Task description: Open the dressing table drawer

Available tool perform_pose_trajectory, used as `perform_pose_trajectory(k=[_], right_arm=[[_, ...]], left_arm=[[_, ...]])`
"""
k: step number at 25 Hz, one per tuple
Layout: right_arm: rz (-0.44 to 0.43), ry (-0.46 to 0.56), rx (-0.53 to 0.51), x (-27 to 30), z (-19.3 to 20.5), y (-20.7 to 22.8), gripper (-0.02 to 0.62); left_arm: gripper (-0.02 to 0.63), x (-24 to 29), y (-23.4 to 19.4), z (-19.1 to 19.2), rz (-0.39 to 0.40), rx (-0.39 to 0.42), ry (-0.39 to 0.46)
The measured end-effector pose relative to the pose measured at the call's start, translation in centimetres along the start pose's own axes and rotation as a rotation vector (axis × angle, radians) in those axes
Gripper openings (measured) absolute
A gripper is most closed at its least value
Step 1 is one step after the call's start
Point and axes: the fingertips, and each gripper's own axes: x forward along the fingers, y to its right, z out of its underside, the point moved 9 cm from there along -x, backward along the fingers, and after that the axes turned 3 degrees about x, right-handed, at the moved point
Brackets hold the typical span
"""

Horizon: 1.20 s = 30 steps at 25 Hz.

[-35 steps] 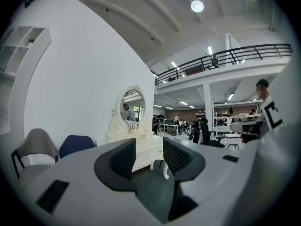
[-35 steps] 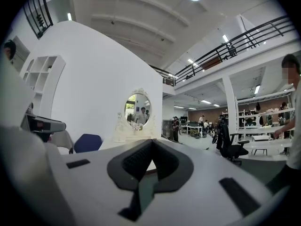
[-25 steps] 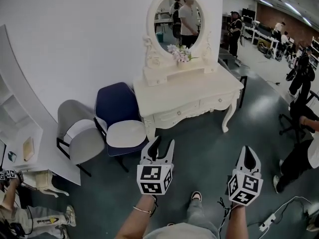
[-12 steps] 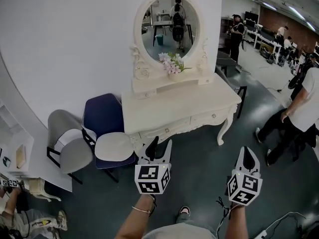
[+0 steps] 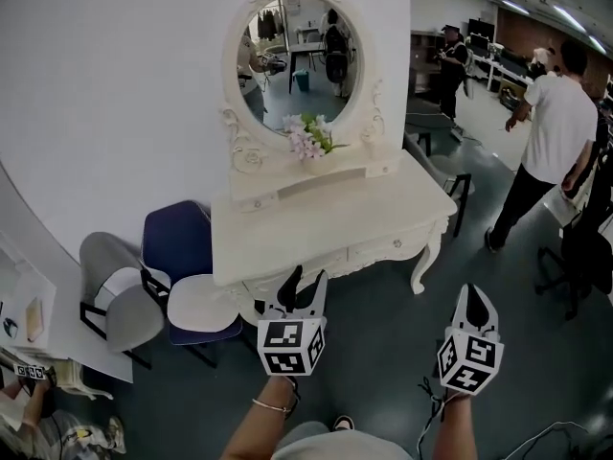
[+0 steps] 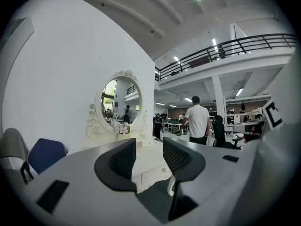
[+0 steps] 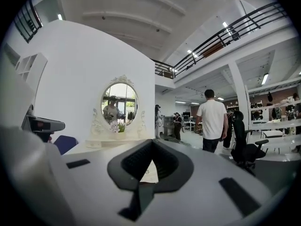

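Note:
The cream dressing table [image 5: 326, 220] stands against the white wall, with an oval mirror [image 5: 297, 51] and a small bunch of flowers [image 5: 308, 137] on it. Its drawers run along the front; the right one [image 5: 381, 250] shows its knob and looks closed. My left gripper [image 5: 305, 282] is open and empty, held in the air just in front of the table's front edge. In the left gripper view, the gripper [image 6: 149, 152] frames a drawer front [image 6: 153, 175] between its jaws. My right gripper [image 5: 476, 297] is shut on nothing, out over the floor to the right [image 7: 151, 147].
A navy chair [image 5: 177, 242] and a grey chair [image 5: 110, 276] stand left of the table. A person in a white shirt [image 5: 551, 127] walks at the back right, near a black office chair [image 5: 584, 257]. A dark side table [image 5: 431, 127] stands behind the dresser.
The dressing table has come closer and slid left in the head view. The person in white has moved toward the back right. Both grippers hold the same pose.

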Motion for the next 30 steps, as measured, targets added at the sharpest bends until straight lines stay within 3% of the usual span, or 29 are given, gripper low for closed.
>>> perform_pose_trajectory(k=[12, 18, 30], right_arm=[[0.011, -0.035, 0.025, 7.9, 1.7, 2.0, 0.006], [0.038, -0.056, 0.033, 14.6, 2.3, 3.6, 0.006], [0.027, -0.065, -0.006, 30.9, -1.7, 5.4, 0.006]], left_arm=[[0.178, 9.1, -0.1, 1.3, 0.019, 0.002, -0.034], [0.178, 17.2, -0.8, 1.3, 0.039, 0.001, -0.028], [0.178, 34.6, -2.9, -0.9, 0.053, -0.005, -0.038]])
